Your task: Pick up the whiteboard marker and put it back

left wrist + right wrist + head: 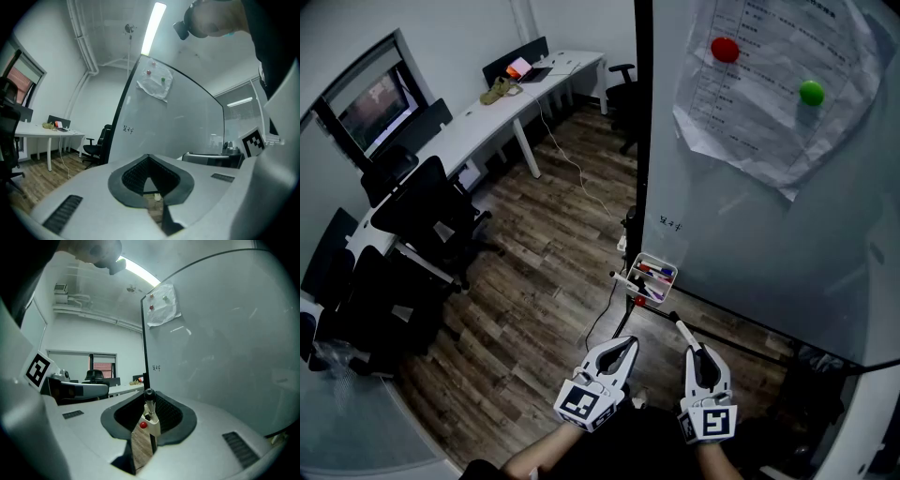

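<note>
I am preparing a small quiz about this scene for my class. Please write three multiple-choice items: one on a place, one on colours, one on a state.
1. Where on the whiteboard hangs the white marker tray?
A) top right corner
B) low, near its left edge
C) in the middle, under the paper

2. Which colours have the two magnets on the paper?
A) blue and yellow
B) both black
C) red and green

3. How does the right tool stand to the whiteboard marker?
A) open, far from it
B) shut on it
C) open, the marker lying on the floor

Answers:
1. B: the head view shows the tray by the board's lower left corner.
2. C: one magnet is red, the other green.
3. B: the right gripper view shows the marker clamped between the jaws.
</note>
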A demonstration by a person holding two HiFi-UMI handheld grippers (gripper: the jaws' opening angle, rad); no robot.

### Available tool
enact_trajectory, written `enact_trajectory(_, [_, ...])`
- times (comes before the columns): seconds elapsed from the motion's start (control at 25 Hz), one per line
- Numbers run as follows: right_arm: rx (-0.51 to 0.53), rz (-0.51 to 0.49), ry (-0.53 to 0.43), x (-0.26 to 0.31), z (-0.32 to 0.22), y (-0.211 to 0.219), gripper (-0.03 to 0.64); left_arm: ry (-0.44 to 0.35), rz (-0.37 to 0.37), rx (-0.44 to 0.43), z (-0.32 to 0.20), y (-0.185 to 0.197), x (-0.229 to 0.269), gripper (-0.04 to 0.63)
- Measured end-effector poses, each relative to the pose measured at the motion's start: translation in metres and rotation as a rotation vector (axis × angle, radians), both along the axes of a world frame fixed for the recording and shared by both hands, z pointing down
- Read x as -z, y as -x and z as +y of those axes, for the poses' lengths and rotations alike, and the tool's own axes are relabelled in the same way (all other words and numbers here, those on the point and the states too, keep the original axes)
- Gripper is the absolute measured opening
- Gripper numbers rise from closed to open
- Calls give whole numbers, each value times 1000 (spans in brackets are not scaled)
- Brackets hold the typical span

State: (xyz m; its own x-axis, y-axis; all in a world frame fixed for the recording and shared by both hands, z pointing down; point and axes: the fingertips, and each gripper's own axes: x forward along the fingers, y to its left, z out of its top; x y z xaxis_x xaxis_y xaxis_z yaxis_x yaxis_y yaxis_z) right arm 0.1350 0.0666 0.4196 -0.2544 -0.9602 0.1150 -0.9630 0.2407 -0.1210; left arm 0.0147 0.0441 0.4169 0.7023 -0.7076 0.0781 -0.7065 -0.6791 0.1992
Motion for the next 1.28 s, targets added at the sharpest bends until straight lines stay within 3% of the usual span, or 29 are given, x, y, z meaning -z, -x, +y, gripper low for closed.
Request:
enact_trajectory(1.0, [10, -7, 14, -1, 0, -4, 82, -9, 12, 51, -6, 6, 4, 8])
enact_trajectory(1.28, [34, -39, 4, -7, -4, -4, 83, 7, -17, 71, -8, 11, 1, 8])
